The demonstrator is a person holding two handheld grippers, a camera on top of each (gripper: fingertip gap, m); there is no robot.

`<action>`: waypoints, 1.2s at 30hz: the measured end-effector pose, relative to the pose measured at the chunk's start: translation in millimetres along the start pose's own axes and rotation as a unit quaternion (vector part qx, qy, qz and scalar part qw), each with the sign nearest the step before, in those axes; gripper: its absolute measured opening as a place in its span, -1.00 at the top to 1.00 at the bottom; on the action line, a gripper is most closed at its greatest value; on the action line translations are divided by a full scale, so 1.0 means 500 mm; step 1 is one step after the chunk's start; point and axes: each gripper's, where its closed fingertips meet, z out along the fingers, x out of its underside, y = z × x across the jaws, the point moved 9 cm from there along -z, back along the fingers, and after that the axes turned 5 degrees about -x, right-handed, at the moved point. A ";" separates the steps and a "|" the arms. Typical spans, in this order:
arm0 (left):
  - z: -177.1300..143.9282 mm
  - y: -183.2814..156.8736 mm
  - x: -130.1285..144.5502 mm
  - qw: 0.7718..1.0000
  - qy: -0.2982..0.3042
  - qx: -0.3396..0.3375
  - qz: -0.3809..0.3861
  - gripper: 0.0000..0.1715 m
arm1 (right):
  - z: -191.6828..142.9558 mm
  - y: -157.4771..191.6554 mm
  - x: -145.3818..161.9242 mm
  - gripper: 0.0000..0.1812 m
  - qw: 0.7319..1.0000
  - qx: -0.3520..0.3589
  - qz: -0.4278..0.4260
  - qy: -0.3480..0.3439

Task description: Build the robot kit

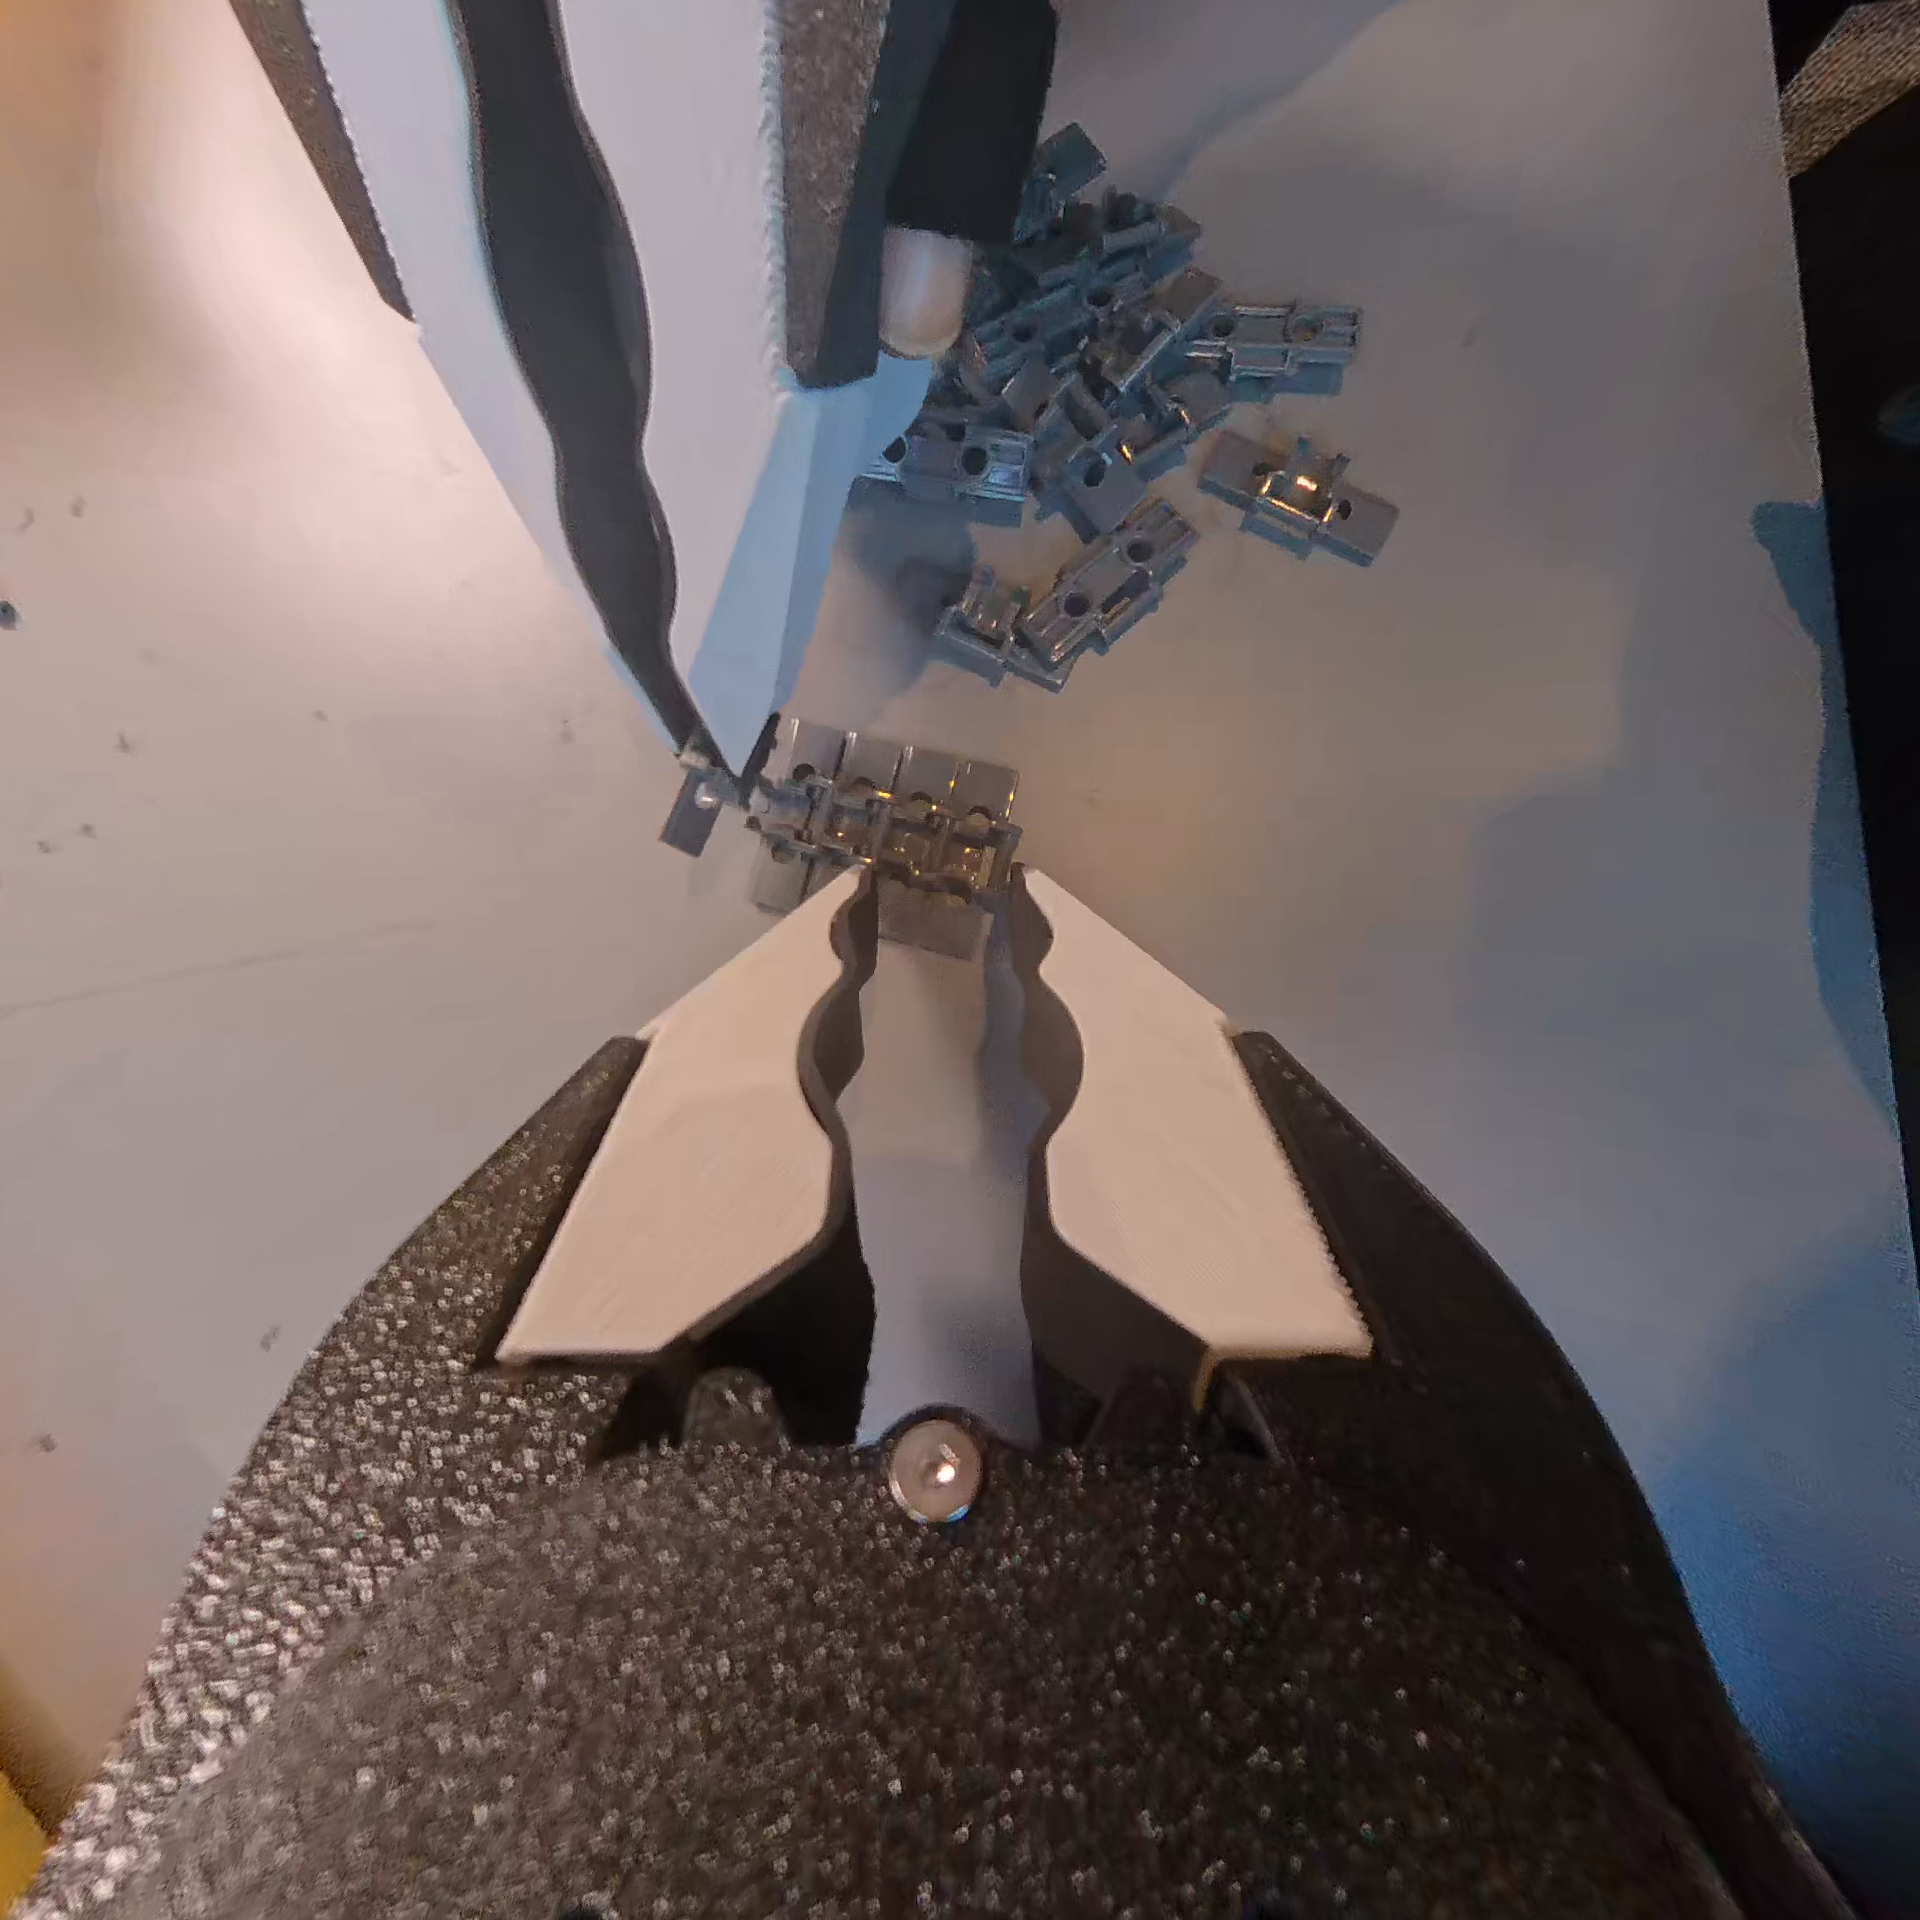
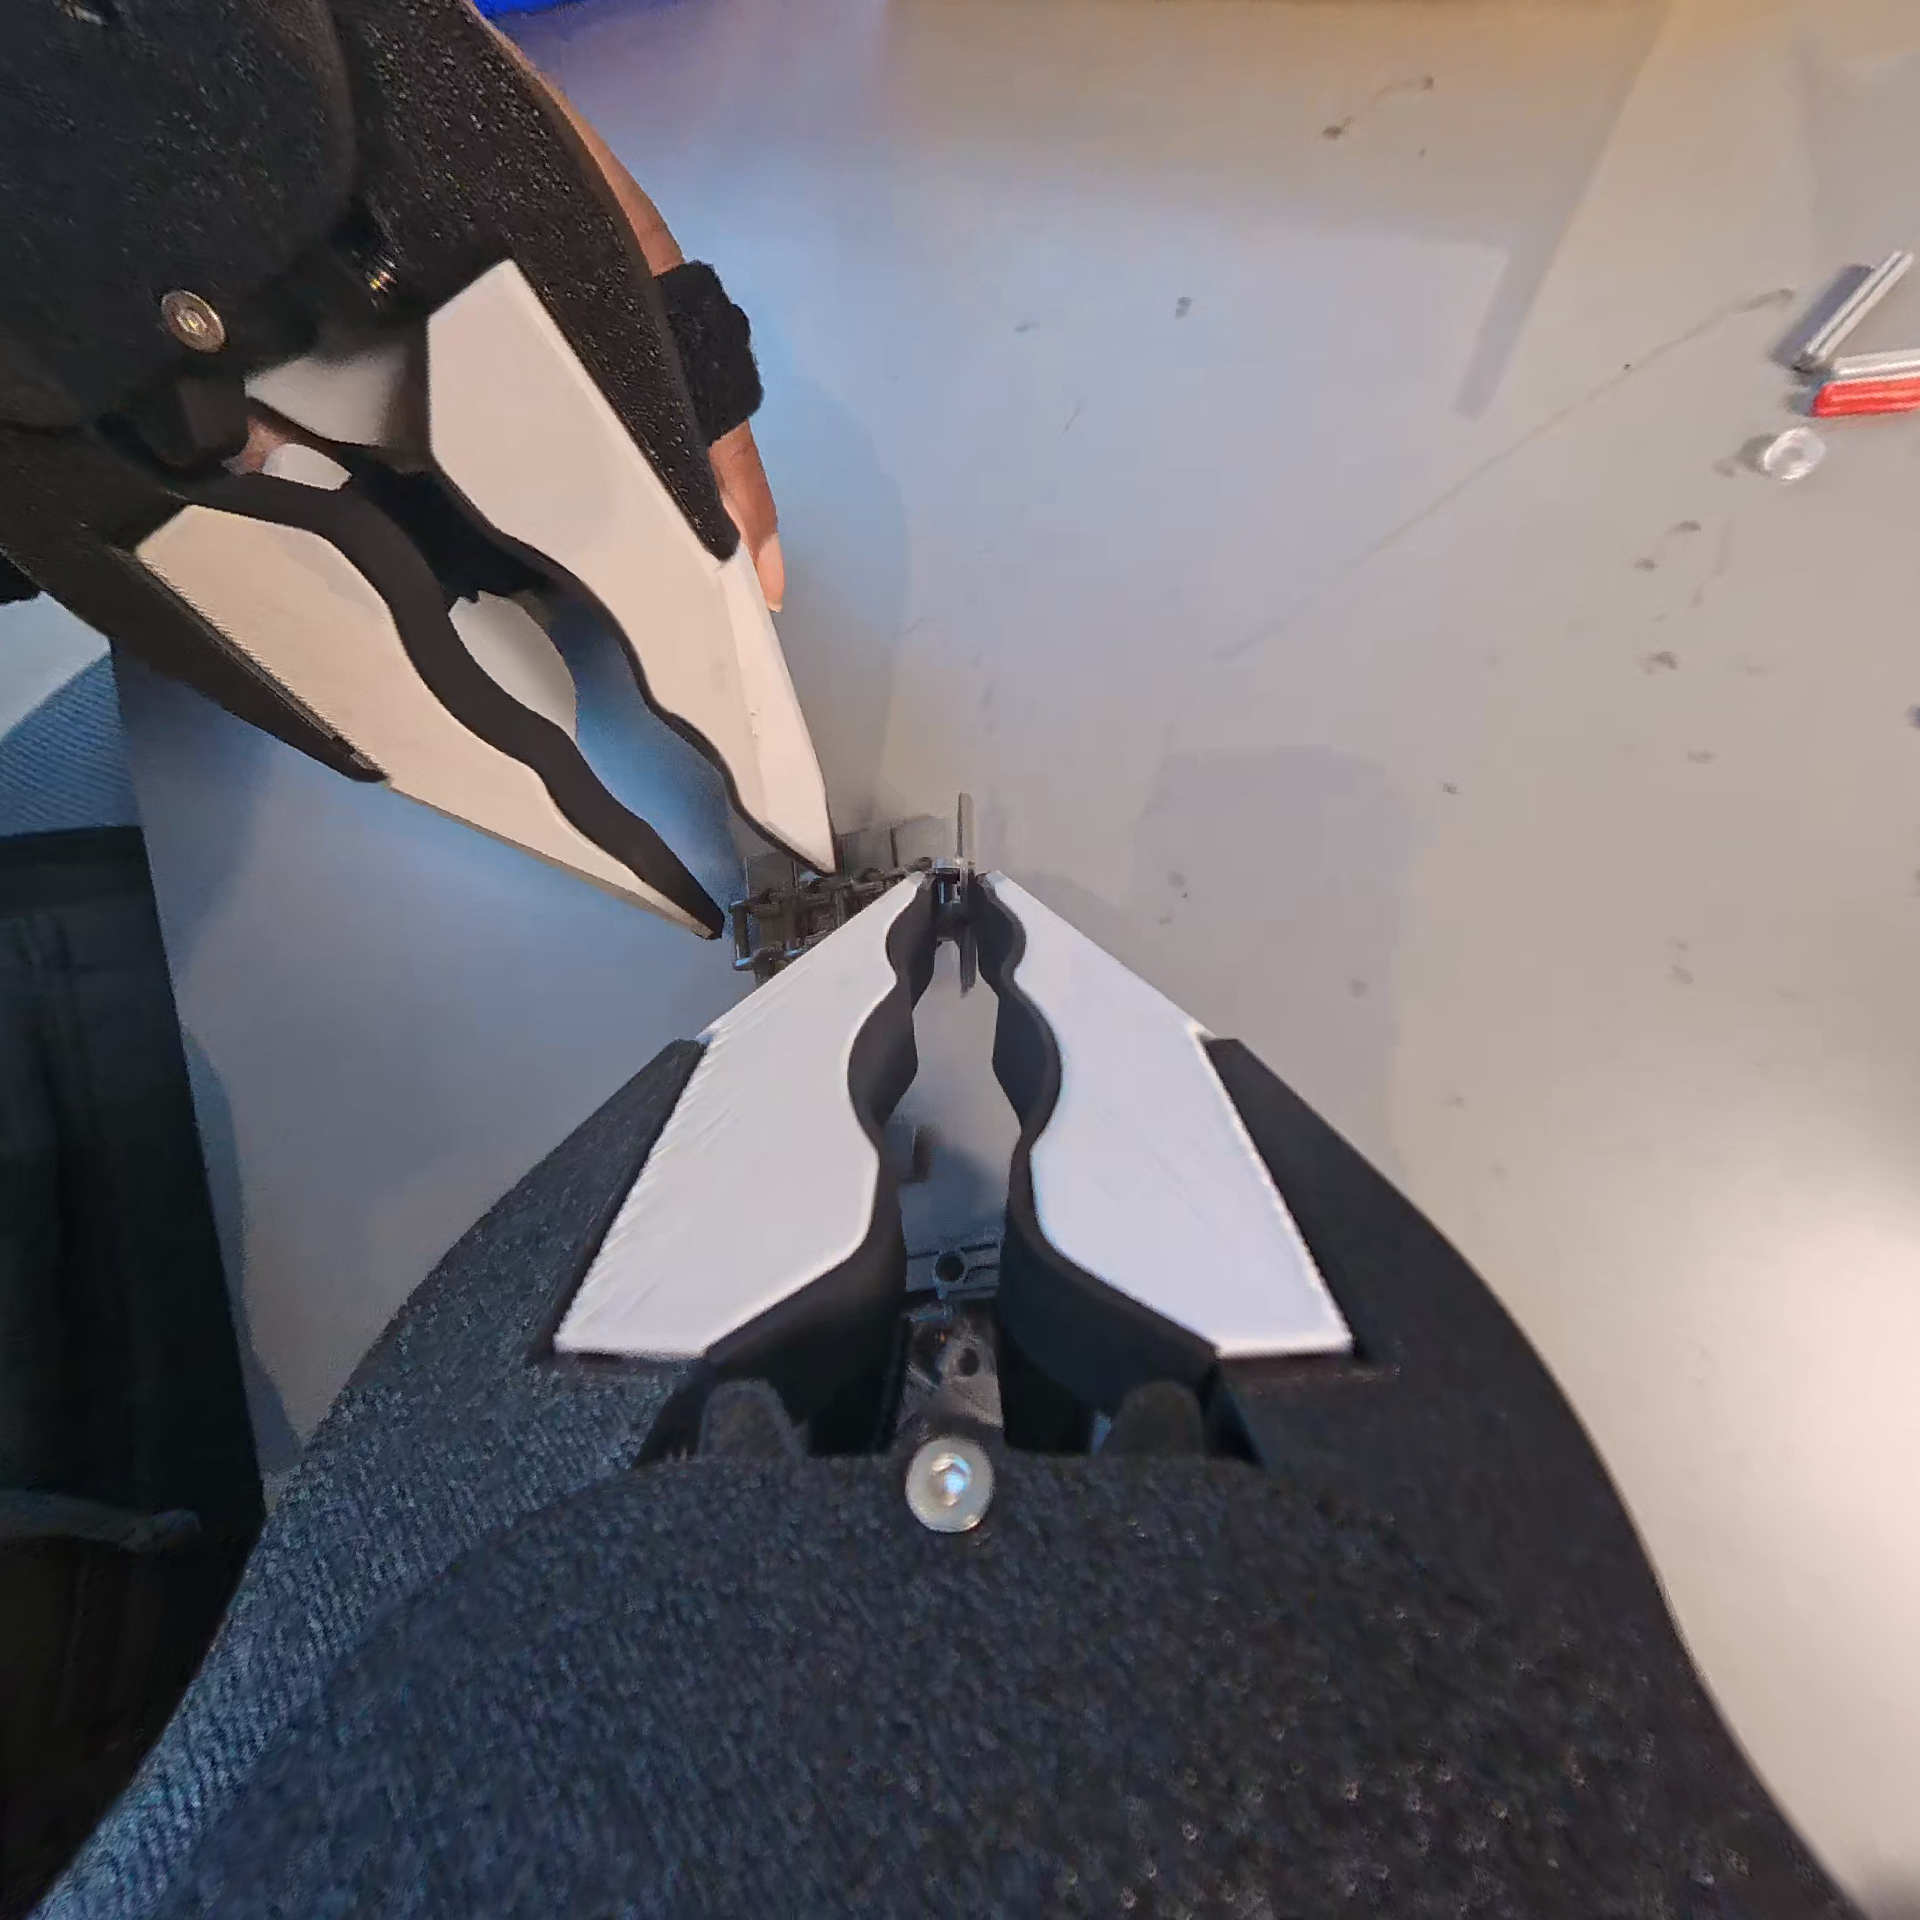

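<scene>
Left gripper (image 1: 940, 883): clenched on joined link strip (image 1: 894, 805).
Right gripper (image 2: 951, 883): clenched on end link (image 2: 956, 904).
Loose links (image 1: 1132, 416): piled beyond.
Table (image 2: 1351, 623): bare rightward.

A pale, scuffed surface (image 1: 260, 727) carries everything. A loose heap of small grey metal links (image 1: 1122, 384) lies on it, with a short joined chain of the same links (image 1: 894, 821) near the heap. Well apart from these lie a grey bar (image 2: 1849, 312), a red strip (image 2: 1865, 398) and a small clear ring (image 2: 1789, 454).
</scene>
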 end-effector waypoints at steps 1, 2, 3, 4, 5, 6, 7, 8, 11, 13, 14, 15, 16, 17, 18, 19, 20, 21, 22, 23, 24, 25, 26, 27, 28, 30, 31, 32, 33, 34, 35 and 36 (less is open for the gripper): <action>0.003 0.000 0.001 1.000 0.000 0.000 0.000 0.73 | 0.002 0.000 -0.002 0.93 1.000 -0.001 -0.004 0.005; 0.005 0.000 0.001 1.000 0.000 -0.001 0.001 0.73 | 0.004 -0.001 -0.003 0.93 1.000 -0.001 -0.006 0.009; 0.007 0.000 0.002 1.000 0.001 -0.002 0.001 0.72 | 0.006 -0.001 -0.004 0.94 1.000 -0.003 -0.009 0.012; 0.008 0.000 0.003 1.000 0.001 -0.004 0.002 0.72 | 0.008 -0.001 -0.004 0.94 1.000 -0.004 -0.010 0.013; 0.009 0.000 0.003 1.000 -0.001 -0.005 0.002 0.72 | 0.010 -0.002 -0.003 0.93 1.000 -0.002 -0.011 0.016; 0.009 0.000 0.003 1.000 -0.001 -0.005 0.001 0.72 | 0.010 -0.004 -0.002 0.93 1.000 0.001 -0.015 0.018; 0.009 0.000 0.003 1.000 -0.002 -0.005 0.001 0.73 | 0.010 -0.004 -0.002 0.94 1.000 0.002 -0.019 0.018; 0.010 0.001 0.003 1.000 -0.003 -0.005 0.001 0.73 | 0.010 -0.003 -0.002 0.94 1.000 0.004 -0.023 0.020; 0.010 0.001 0.004 1.000 -0.007 -0.004 0.000 0.73 | 0.010 0.000 -0.002 0.94 0.999 0.012 -0.046 0.027; 0.010 0.001 0.005 1.000 -0.008 -0.004 0.000 0.73 | 0.012 0.004 -0.004 0.94 0.997 0.019 -0.068 0.035; 0.010 0.001 0.005 1.000 -0.009 -0.005 0.000 0.73 | 0.013 0.007 -0.005 0.94 0.996 0.025 -0.080 0.040; 0.010 0.001 0.005 1.000 -0.010 -0.005 0.000 0.73 | 0.013 0.009 -0.006 0.94 0.994 0.031 -0.091 0.046; 0.010 0.000 0.005 1.000 -0.010 -0.006 0.000 0.73 | 0.013 0.010 -0.006 0.94 0.993 0.035 -0.099 0.051; 0.011 0.000 0.005 1.000 -0.011 -0.007 -0.001 0.73 | 0.014 0.011 -0.007 0.94 0.993 0.038 -0.103 0.053; 0.011 0.000 0.005 1.000 -0.012 -0.007 -0.002 0.73 | 0.014 0.012 -0.006 0.94 0.992 0.041 -0.104 0.053; 0.011 0.000 0.006 1.000 -0.013 -0.007 -0.003 0.73 | 0.014 0.013 -0.006 0.94 0.992 0.043 -0.104 0.052; 0.011 -0.001 0.006 1.000 -0.014 -0.008 -0.004 0.73 | 0.014 0.014 -0.004 0.94 0.992 0.045 -0.105 0.049; 0.011 -0.001 0.006 1.000 -0.015 -0.009 -0.004 0.73 | 0.014 0.015 -0.003 0.94 0.992 0.048 -0.106 0.047; 0.011 -0.001 0.007 1.000 -0.016 -0.008 -0.005 0.73 | 0.015 0.016 -0.002 0.94 0.992 0.051 -0.109 0.046; 0.011 -0.001 0.007 1.000 -0.018 -0.008 -0.006 0.73 | 0.015 0.018 -0.002 0.94 0.991 0.055 -0.114 0.045; 0.011 -0.001 0.007 1.000 -0.018 -0.007 -0.006 0.73 | 0.015 0.020 -0.001 0.94 0.990 0.060 -0.120 0.044; 0.012 0.000 0.007 1.000 -0.018 -0.006 -0.006 0.73 | 0.016 0.022 0.000 0.94 0.989 0.066 -0.129 0.044; 0.012 0.000 0.007 1.000 -0.018 -0.005 -0.006 0.73 | 0.017 0.025 0.000 0.94 0.987 0.072 -0.138 0.046; 0.011 0.000 0.007 1.000 -0.018 -0.004 -0.005 0.73 | 0.017 0.026 0.000 0.94 0.986 0.074 -0.142 0.049; 0.012 0.001 0.007 1.000 -0.017 -0.003 -0.006 0.73 | 0.018 0.026 -0.001 0.94 0.986 0.074 -0.143 0.050; 0.011 0.001 0.007 1.000 -0.016 -0.002 -0.005 0.73 | 0.018 0.025 0.000 0.94 0.986 0.074 -0.142 0.047; 0.012 0.001 0.007 1.000 -0.016 -0.002 -0.005 0.73 | 0.018 0.025 0.001 0.94 0.986 0.075 -0.145 0.046; 0.011 0.001 0.007 1.000 -0.016 -0.003 -0.005 0.73 | 0.019 0.026 0.000 0.94 0.985 0.076 -0.148 0.048; 0.012 0.000 0.007 1.000 -0.016 -0.003 -0.004 0.74 | 0.019 0.026 0.000 0.94 0.984 0.076 -0.151 0.050; 0.012 0.000 0.007 1.000 -0.016 -0.003 -0.003 0.74 | 0.019 0.026 0.000 0.94 0.984 0.075 -0.154 0.051; 0.012 0.001 0.007 1.000 -0.015 -0.002 -0.002 0.74 | 0.019 0.027 -0.001 0.94 0.983 0.076 -0.158 0.054; 0.011 0.001 0.007 1.000 -0.016 -0.002 -0.002 0.74 | 0.020 0.028 -0.001 0.94 0.982 0.078 -0.164 0.058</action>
